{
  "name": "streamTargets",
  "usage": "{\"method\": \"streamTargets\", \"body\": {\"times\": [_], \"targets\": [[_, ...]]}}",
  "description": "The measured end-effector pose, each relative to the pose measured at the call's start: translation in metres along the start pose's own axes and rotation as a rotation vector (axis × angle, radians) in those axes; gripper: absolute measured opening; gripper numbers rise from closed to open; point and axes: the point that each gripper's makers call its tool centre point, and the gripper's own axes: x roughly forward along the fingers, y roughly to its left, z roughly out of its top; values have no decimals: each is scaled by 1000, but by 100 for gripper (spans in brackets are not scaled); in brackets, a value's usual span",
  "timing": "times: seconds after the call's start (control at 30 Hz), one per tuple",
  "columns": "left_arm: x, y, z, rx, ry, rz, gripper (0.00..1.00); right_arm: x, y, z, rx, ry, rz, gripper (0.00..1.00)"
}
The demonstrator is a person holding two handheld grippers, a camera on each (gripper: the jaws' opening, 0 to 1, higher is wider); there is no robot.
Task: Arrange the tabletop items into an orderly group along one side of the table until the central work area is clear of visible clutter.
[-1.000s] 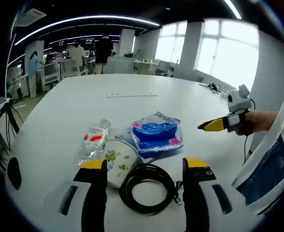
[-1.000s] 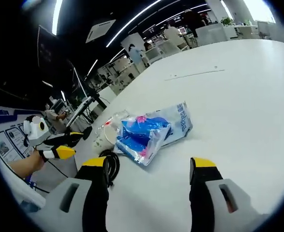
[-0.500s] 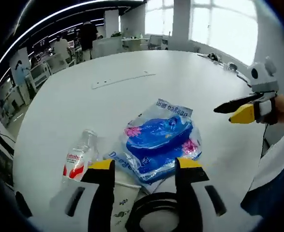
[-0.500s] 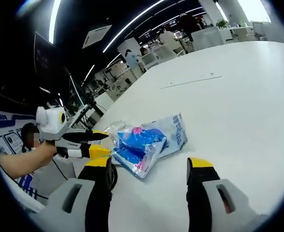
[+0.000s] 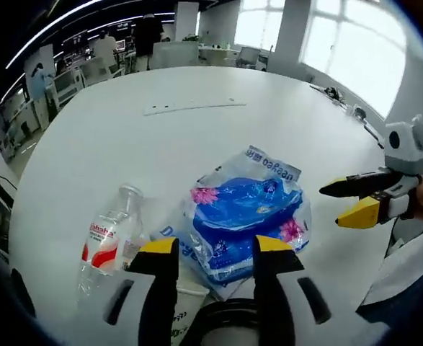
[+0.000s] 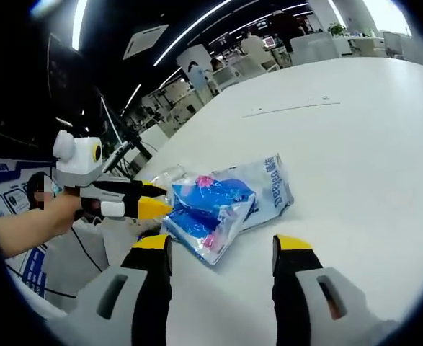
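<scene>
In the left gripper view, the left gripper (image 5: 215, 249) is seen at the bottom centre with its yellow-tipped jaws spread. A blue plastic bag (image 5: 243, 213) lies on the white table (image 5: 125, 137) just beyond and partly between the jaw tips, at lower centre. A clear bottle (image 5: 110, 234) is laid on its side at lower left, beside the left jaw. A black cable (image 5: 222, 328) and part of a paper cup (image 5: 182, 317) are glimpsed between the jaws at the bottom edge. The right gripper (image 5: 348, 202) is held at the right edge, jaws parted, clear of the bag.

In the right gripper view, the right gripper (image 6: 222, 245) is seen with jaws spread, empty; the bag lies just ahead, left of centre.
</scene>
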Motion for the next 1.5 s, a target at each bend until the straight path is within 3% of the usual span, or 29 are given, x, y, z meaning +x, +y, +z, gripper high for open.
{"method": "streamTargets", "body": {"times": [0.17,0.23,0.43,0.57,0.67,0.87,1.23,1.5], "targets": [[4,-2,-4,35,29,9,28,19,-6,-4,17,14,-22,38],[5,-4,-8,55,55,10,19,27,-4,-12,39,39,-13,36],[5,-6,-17,85,88,23,3,32,-3,-22,34,54,-40,27],[2,-9,-17,60,83,11,0,26,-7,-19,11,31,-44,8],[0,-18,-10,19,58,-22,0,21,-16,-19,9,26,-62,6],[2,-34,1,18,45,-58,0,7,-33,-16,56,-2,-82,1],[19,-75,29,88,26,-136,0,-33,-75,5,120,-57,-116,0],[40,-116,57,171,28,-193,0,-60,-108,20,143,-76,-158,0]]}}
